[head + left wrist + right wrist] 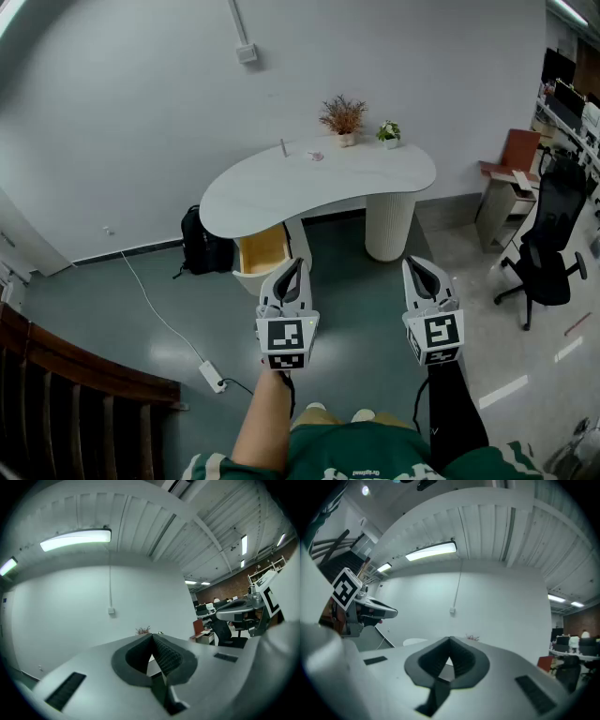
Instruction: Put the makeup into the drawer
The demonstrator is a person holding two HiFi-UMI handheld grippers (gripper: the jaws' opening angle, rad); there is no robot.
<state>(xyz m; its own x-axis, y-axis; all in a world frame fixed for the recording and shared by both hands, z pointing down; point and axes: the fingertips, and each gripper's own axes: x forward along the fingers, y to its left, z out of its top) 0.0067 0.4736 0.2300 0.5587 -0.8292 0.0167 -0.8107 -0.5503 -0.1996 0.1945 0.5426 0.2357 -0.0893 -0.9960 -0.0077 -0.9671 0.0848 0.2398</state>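
Observation:
A white curved table [375,173] stands by the wall in the head view. A small pink makeup item [316,157] and a thin upright stick [283,148] rest on its top. Below the table's left end an open drawer [262,250] shows a wood-coloured inside. My left gripper [298,263] is held level in front of the drawer, well short of the table, its jaws shut with nothing between them [152,637]. The right gripper [412,263] hovers beside it, also shut and holding nothing [450,640].
Two potted plants [343,117] [389,133] sit at the table's back edge. A black backpack [202,246] leans left of the drawer. A power strip [212,377] with its cable lies on the floor. An office chair [553,234] and a wooden railing [56,394] flank the space.

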